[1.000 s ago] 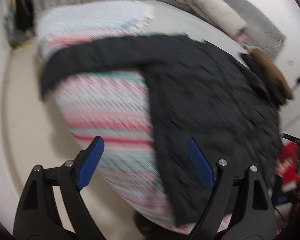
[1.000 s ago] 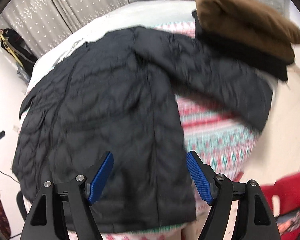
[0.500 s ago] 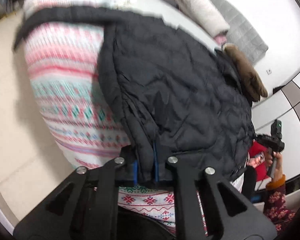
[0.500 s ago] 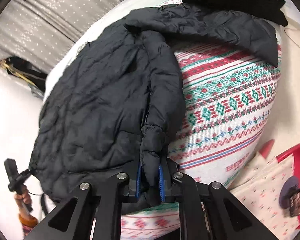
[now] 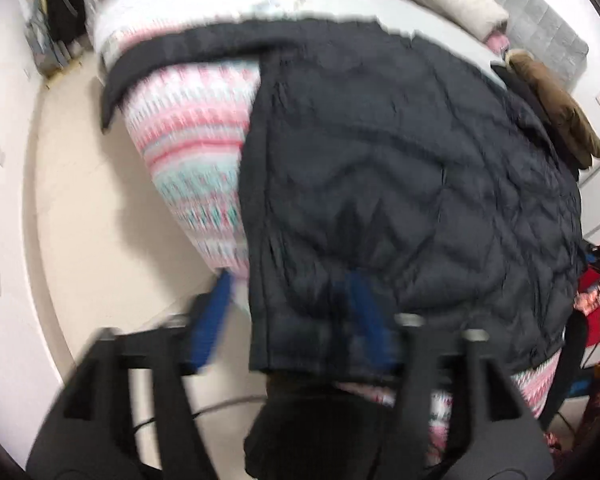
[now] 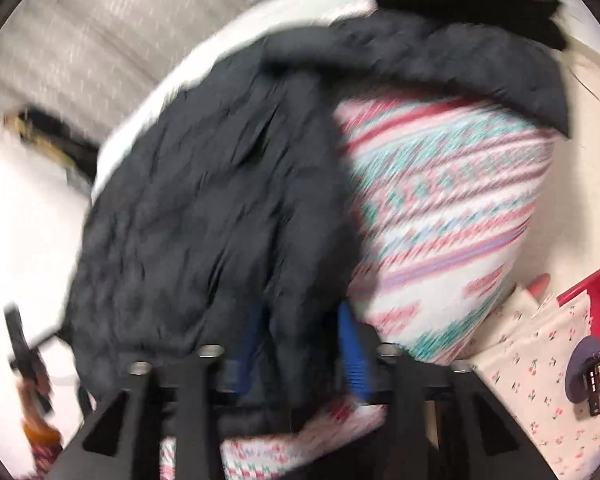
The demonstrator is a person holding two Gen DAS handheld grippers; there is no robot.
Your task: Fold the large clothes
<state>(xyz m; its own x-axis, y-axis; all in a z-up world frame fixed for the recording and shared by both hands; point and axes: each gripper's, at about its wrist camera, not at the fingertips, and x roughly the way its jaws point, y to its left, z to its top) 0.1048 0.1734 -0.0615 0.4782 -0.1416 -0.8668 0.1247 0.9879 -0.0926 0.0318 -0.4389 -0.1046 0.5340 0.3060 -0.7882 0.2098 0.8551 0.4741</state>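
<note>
Jacket [image 5: 400,184], dark and quilted, lies spread flat on the patterned bedspread [image 5: 196,152], with its hem nearest both of your tools. Judged from this layout, you are at the opening stage of the fold: the garment is flat and no panel is turned over. At your left gripper [image 5: 288,320], the blue fingers [image 5: 212,320] stand spread apart with nothing clamped; one finger sits outside the hem corner over bare bedspread and floor, the other appears to lie over or under the fabric, and blur prevents telling which. The hem corner therefore lies between the fingers, directly ahead of the tool. One sleeve [image 5: 180,52] extends away from this gripper, ahead and to its left, draping toward the bed edge. At your right gripper [image 6: 300,344], the fingers [image 6: 352,360] are likewise parted, less widely, and straddle the opposite hem corner, which sits between them without visibly being pinched. The other sleeve [image 6: 480,64] runs ahead and to the right of this tool, ending near a stack of folded clothes [image 6: 460,4]. Your next move calls for closing both tools on the hem corners together, then carrying the hem forward toward the collar with even tension. Expect the padded fabric to be bulky and slippery, so seat it deep between the pads.
</note>
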